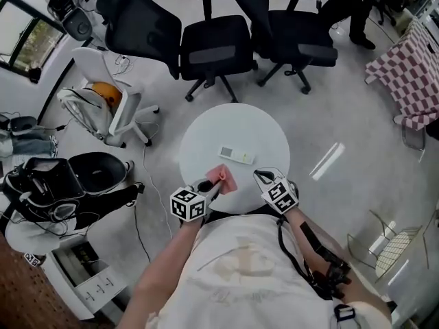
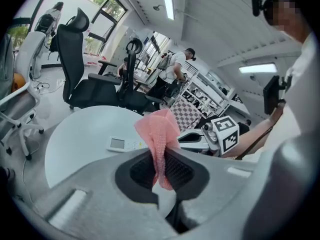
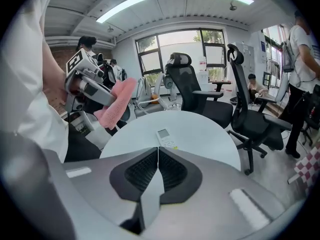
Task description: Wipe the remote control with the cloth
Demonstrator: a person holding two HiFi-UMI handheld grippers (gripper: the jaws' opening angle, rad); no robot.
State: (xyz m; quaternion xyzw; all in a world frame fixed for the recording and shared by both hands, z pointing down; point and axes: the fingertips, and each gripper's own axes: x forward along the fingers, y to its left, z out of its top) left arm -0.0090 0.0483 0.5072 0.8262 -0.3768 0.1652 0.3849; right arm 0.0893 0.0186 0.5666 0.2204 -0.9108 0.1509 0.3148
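Head view: my left gripper (image 1: 212,186) clamps the pink cloth (image 1: 223,177) over the round table (image 1: 206,136)'s near edge; my right gripper (image 1: 261,177), clenched empty, is alongside; the remote (image 1: 236,156) lies mid-table, bare top around it.

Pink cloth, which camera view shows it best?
The left gripper view: the pink knitted cloth stands large and centred, clamped by the left gripper. The head view shows it small; the right gripper view shows it side-on at left.
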